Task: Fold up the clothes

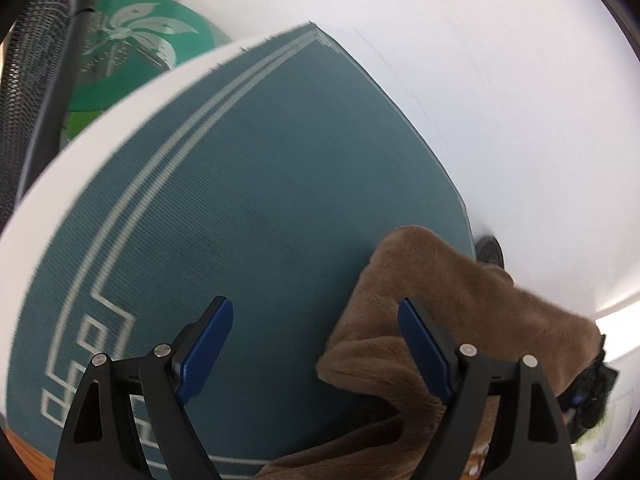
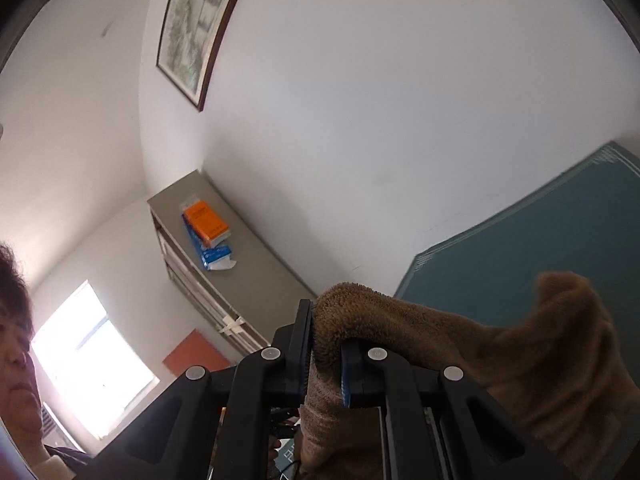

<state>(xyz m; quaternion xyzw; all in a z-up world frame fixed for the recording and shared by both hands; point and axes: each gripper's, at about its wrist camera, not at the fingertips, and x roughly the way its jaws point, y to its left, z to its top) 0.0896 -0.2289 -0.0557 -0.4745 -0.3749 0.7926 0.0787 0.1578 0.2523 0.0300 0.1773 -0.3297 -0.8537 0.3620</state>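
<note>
Teal mat (image 1: pixel 248 200) is seen below; cloth (image 2: pixel 460 352) is clamped by right gripper (image 2: pixel 326 356), lower right of released left gripper (image 1: pixel 316 344).

Walls: plain white wall (image 2: pixel 400 120), meeting at a corner.
Picture: dark-framed painting (image 2: pixel 196 28) hanging high above the cabinet.
Cabinet: long grey cabinet (image 2: pixel 240 264) under the painting, orange and blue packets (image 2: pixel 208 232) on top (labels unreadable).
Window: bright window (image 2: pixel 88 360) below and left of the cabinet, glaring.
Chair: black mesh chair (image 1: pixel 36 80) at table edge.
</note>
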